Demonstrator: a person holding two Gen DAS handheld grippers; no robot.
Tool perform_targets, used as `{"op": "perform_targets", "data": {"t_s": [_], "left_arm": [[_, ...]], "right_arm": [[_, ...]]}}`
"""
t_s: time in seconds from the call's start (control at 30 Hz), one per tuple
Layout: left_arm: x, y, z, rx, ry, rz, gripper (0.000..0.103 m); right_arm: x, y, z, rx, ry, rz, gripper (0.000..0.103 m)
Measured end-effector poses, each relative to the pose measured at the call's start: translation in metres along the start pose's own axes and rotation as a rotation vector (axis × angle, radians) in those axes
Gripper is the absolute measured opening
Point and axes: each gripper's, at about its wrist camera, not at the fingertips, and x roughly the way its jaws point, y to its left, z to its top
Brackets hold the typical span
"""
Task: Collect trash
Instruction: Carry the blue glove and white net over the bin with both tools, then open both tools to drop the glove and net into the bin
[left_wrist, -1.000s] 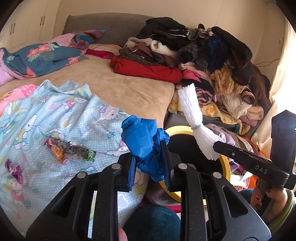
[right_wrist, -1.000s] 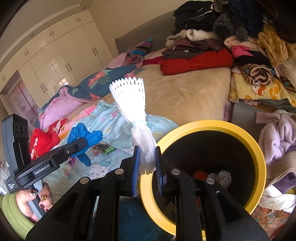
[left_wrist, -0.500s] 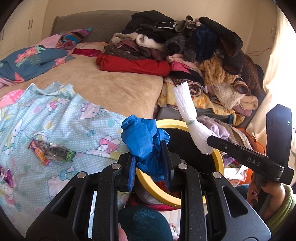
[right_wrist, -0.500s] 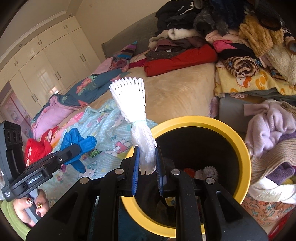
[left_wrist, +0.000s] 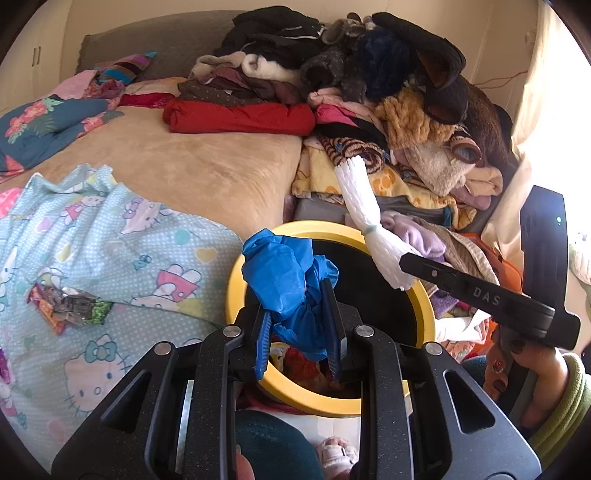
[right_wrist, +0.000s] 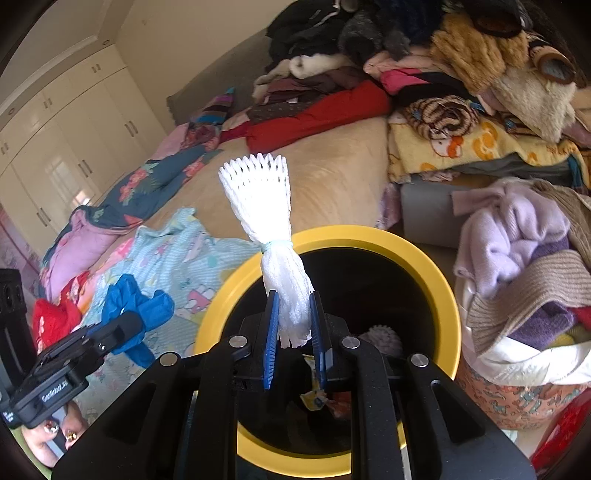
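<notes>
My left gripper (left_wrist: 297, 325) is shut on a crumpled blue glove (left_wrist: 284, 277) and holds it over the near-left rim of a yellow-rimmed black bin (left_wrist: 424, 306). My right gripper (right_wrist: 293, 325) is shut on a white foam net sleeve (right_wrist: 266, 206) that stands up over the bin (right_wrist: 436, 273). The bin holds some trash at its bottom. In the left wrist view the foam sleeve (left_wrist: 362, 206) and the right gripper's finger (left_wrist: 472, 291) hang over the bin's right side. In the right wrist view the blue glove (right_wrist: 136, 310) shows at the left.
Candy wrappers (left_wrist: 66, 306) lie on the light blue cartoon blanket (left_wrist: 122, 236) on the bed at the left. A heap of clothes (left_wrist: 388, 92) fills the bed's back right. A cloth basket (right_wrist: 524, 391) of clothes stands right of the bin.
Both grippers have moved toward the bin with their loads. The blue glove now hangs over the bin's rim and the foam sleeve sits over its opening. Both stay shut.
</notes>
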Motion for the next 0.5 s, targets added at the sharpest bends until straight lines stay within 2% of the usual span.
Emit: {"op": "perform_targets", "data": {"t_s": [0.5], "left_arm": [[0.034, -0.013, -0.011, 0.025, 0.083, -0.033, 0.018]], "right_arm": [[0.014, -0.031, -0.008, 0.083, 0.049, -0.069, 0.016]]}}
